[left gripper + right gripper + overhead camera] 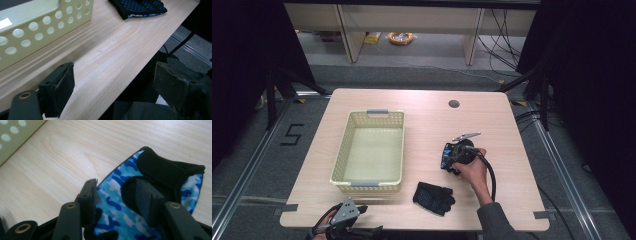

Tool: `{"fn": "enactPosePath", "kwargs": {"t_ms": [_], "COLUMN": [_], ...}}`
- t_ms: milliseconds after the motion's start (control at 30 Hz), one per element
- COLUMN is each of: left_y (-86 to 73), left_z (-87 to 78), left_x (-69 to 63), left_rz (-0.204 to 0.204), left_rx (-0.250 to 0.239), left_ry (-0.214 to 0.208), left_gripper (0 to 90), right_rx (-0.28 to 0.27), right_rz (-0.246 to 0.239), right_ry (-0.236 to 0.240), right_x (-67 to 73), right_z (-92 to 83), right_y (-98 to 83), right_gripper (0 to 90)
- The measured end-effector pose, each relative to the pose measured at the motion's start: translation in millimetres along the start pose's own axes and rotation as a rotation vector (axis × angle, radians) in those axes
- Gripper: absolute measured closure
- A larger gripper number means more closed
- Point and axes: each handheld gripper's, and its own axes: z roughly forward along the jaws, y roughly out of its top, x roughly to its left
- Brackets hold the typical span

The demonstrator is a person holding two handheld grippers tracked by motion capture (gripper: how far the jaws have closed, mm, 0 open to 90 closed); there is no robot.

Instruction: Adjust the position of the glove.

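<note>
- Cataloguing what we have on the table (pixel 422 107): basket (pixel 343 150) at 9 o'clock, holding nothing; two gloves outside it.
- Item 1: blue camo glove (pixel 120 202), approx 3 o'clock from the basket, under our right gripper (pixel 116 195). Jaws half apart, straddling the cuff; pads don't look pressed on the fabric, so we read it as not gripped yet.
- Item 2: dark dotted glove (pixel 433 198), approx 5 o'clock from the basket, near the front edge, untouched.
- Left gripper (pixel 112 87): jaws wide, nothing between; parked at the front edge, approx 6 o'clock from the basket.
- Progress, our judgement: early. No glove binned; grab, carry & drop x2 remain, if the basket is the goal.
- View diffs: right gripper view gives the camo print & jaw-to-cuff fit, which the high view hides under the hand (pixel 472 170). Left gripper view shows the dotted glove's blue pattern & the basket wall holes close up. High view alone gives the overall layout.
</note>
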Motion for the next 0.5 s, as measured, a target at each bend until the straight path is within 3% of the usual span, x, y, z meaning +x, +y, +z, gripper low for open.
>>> {"fn": "enactPosePath", "kwargs": {"t_ms": [33,67,133,200,333,367,433,500], "left_y": [-0.1,0.2,-0.1,0.8,0.4,0.6,0.0,0.4], "left_z": [-0.4,-1.0,0.2,-2.0,-1.5,-1.7,-0.5,-2.4], "left_x": [-0.2,-0.6,-1.2,0.8,-0.2,0.2,-1.6,-1.4], "left_rz": [-0.003,-0.006,-0.017,0.018,0.007,0.019,0.004,0.007], "left_rx": [-0.002,0.001,-0.012,0.014,0.002,-0.001,-0.028,-0.019], "left_ry": [-0.016,-0.011,-0.014,-0.008,-0.008,-0.010,-0.008,-0.016], "left_gripper": [16.5,16.5,16.5,16.5,16.5,16.5,16.5,16.5], "right_rx": [0.000,-0.011,-0.012,-0.009,0.016,0.016,0.024,0.012], "right_rz": [0.000,0.031,0.035,0.040,0.008,-0.025,-0.023,-0.031], "right_ry": [0.000,-0.023,-0.052,-0.060,-0.106,-0.129,-0.148,-0.150], "right_x": [0.0,5.8,9.7,11.9,20.4,22.1,25.9,24.7], "right_z": [0.0,2.3,4.6,6.5,16.3,17.6,17.5,16.3], "right_y": [0.0,2.1,3.6,4.6,6.8,7.1,6.9,4.2], "right_gripper": [53.5,53.4,52.7,52.5,52.0,53.3,55.8,59.8]}}
